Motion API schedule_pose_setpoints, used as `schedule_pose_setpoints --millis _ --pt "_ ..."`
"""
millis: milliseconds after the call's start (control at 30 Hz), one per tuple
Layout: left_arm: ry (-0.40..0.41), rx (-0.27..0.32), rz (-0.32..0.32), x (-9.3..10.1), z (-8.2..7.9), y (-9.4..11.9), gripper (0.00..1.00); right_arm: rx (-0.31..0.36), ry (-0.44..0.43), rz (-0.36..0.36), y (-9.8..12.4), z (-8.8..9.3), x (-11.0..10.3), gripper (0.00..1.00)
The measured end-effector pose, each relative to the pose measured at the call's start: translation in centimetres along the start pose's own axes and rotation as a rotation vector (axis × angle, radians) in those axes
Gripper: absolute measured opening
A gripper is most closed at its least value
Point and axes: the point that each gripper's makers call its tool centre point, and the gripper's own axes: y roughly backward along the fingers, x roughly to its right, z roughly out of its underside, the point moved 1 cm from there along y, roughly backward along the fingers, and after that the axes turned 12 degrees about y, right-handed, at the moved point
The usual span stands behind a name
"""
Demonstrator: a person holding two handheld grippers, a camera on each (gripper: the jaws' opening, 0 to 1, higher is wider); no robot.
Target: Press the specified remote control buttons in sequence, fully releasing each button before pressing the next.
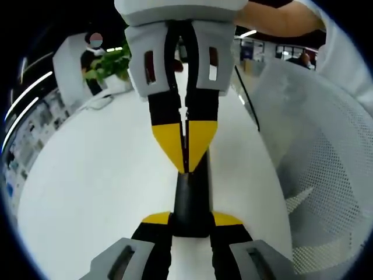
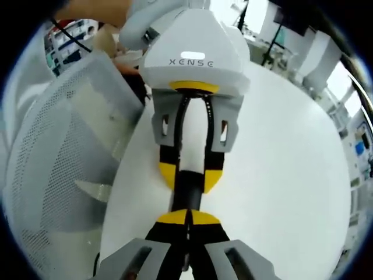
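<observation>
Black remote (image 1: 190, 201) lay over the white surface (image 1: 87, 192), pinched between the left tool's (image 1: 191, 220) yellow tips; right tool (image 2: 187, 217), pressed together, met its far end.

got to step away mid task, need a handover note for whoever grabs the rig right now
Left tongs: shut on the black remote, gripping it by its sides over the white table.
Right tongs: shut on nothing, tips together and set against the remote's face, as if mid-press.
Done: the remote is gripped and held out for pressing. The buttons are hidden, so how far the sequence has got cannot be told.
Left: lift the right tongs fully off, then press the remaining buttons one at a time, keeping the remote in view.
</observation>
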Motion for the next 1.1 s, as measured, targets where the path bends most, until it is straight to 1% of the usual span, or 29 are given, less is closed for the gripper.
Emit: schedule_pose_setpoints --millis 267,300,333,400,567,767,933,1100 --pt "-0.002 0.0 -0.003 0.0 0.0 0.0 0.23 0.003 0.005 0.004 0.1 0.2 0.0 0.0" --pt "-0.002 0.0 -0.004 0.0 0.0 0.0 0.23 0.007 -0.005 0.012 0.2 0.2 0.1 0.07" --pt "-0.002 -0.001 -0.004 0.0 0.0 0.0 0.24 0.009 -0.01 0.013 0.2 0.2 0.2 0.09" --pt "-0.002 -0.001 -0.004 0.0 0.0 0.0 0.24 0.004 -0.005 0.013 0.2 0.3 0.1 0.06" --pt "-0.001 0.0 -0.005 0.0 0.0 0.0 0.24 0.005 -0.007 0.013 0.1 0.5 -0.1 0.07" --pt "-0.002 0.003 -0.009 0.0 0.0 0.0 0.24 0.045 -0.043 0.026 0.5 0.6 -0.1 0.08" --pt "-0.002 0.001 -0.01 0.0 0.0 0.0 0.24 0.089 -0.074 0.031 1.1 0.6 -0.5 0.13" --pt "-0.001 -0.001 -0.009 0.0 0.0 0.0 0.24 0.09 -0.085 0.047 1.1 1.4 -0.5 0.16"
